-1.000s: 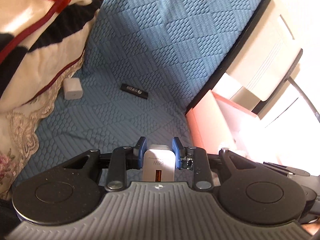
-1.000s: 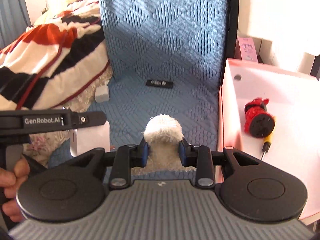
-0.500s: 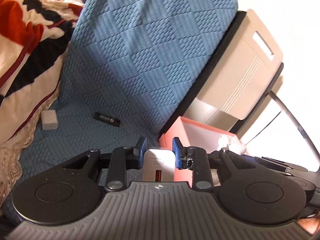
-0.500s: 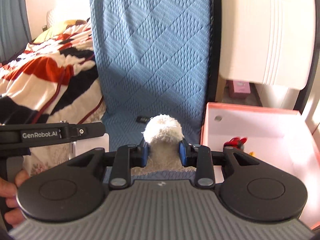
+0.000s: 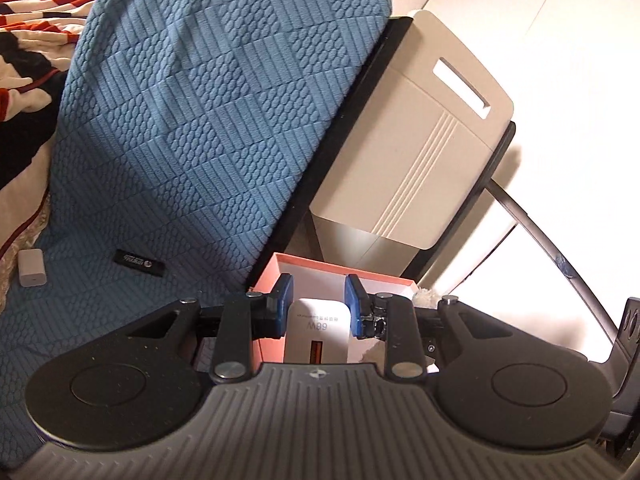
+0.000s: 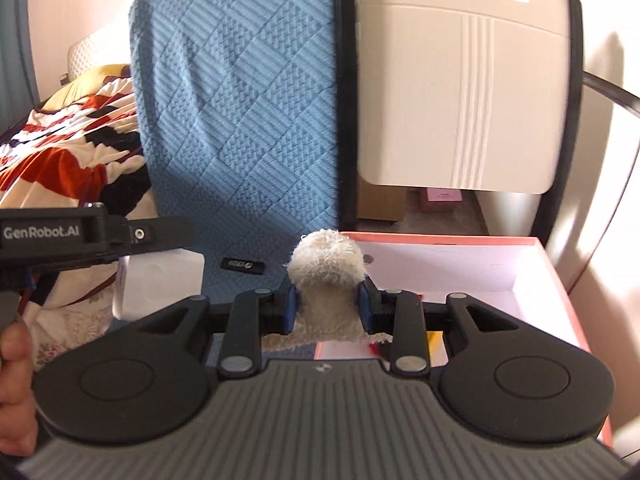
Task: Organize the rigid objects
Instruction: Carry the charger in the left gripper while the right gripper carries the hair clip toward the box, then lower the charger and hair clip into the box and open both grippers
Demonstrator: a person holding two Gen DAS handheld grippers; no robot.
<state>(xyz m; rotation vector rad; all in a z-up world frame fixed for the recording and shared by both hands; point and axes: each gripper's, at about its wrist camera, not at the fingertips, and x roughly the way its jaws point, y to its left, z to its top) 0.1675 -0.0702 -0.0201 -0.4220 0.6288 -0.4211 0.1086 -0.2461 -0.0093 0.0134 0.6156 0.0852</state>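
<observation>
small charger [image 5: 32, 267] left of label tag [image 5: 139, 262] — both on cover [image 5: 224, 120] | box [image 5: 272, 268] right

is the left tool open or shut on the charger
Shut on the charger: the left tool has both blue pads against its sides, above the box.

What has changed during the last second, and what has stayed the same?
Both grippers rose and moved toward the pink box. The left gripper stays shut on the white charger; the right gripper on the fluffy toy. The small adapter stayed put.
</observation>
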